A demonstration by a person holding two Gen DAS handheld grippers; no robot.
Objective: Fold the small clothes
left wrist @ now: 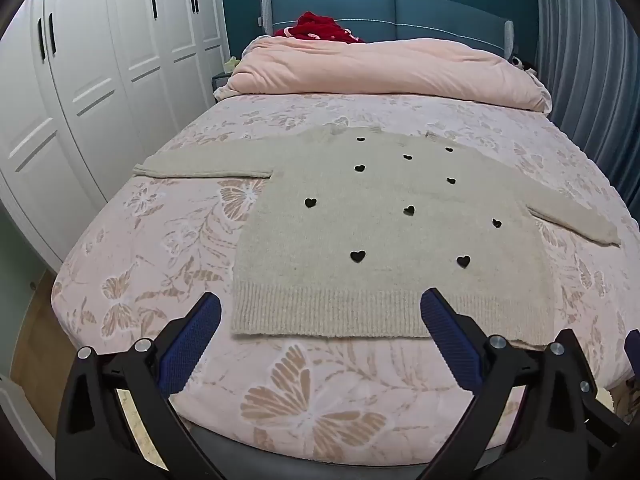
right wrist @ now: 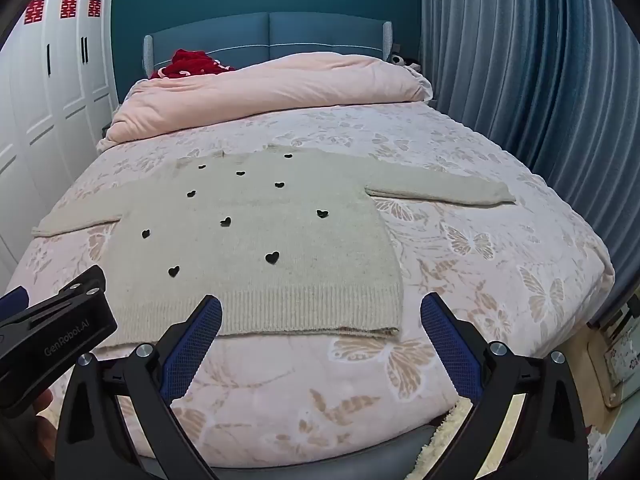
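"GenRobot.AI" printed on left gripper [right wrist: 52,320] body. Beige sweater [left wrist: 384,224] flat mid-bed [left wrist: 132,264], hem nearest, neck toward headboard, sleeves spread sideways. Left gripper, right gripper [right wrist: 320,312] jaws spread wide, empty.

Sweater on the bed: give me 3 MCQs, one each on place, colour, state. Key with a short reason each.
1. Where does the sweater lie?
A. flat on the bedspread
B. on the duvet
C. on the floor

2. What colour are the hearts on it?
A. red
B. black
C. white

3. How do the left gripper and right gripper stand?
A. both shut on the hem
B. one shut, one open
C. both open, holding nothing

Key: 1 A, it is spread out, sleeves to the sides, nearer than the duvet. 2 B, dark hearts on beige knit. 3 C, in each wrist view the fingers stand wide apart over the hem with nothing gripped.
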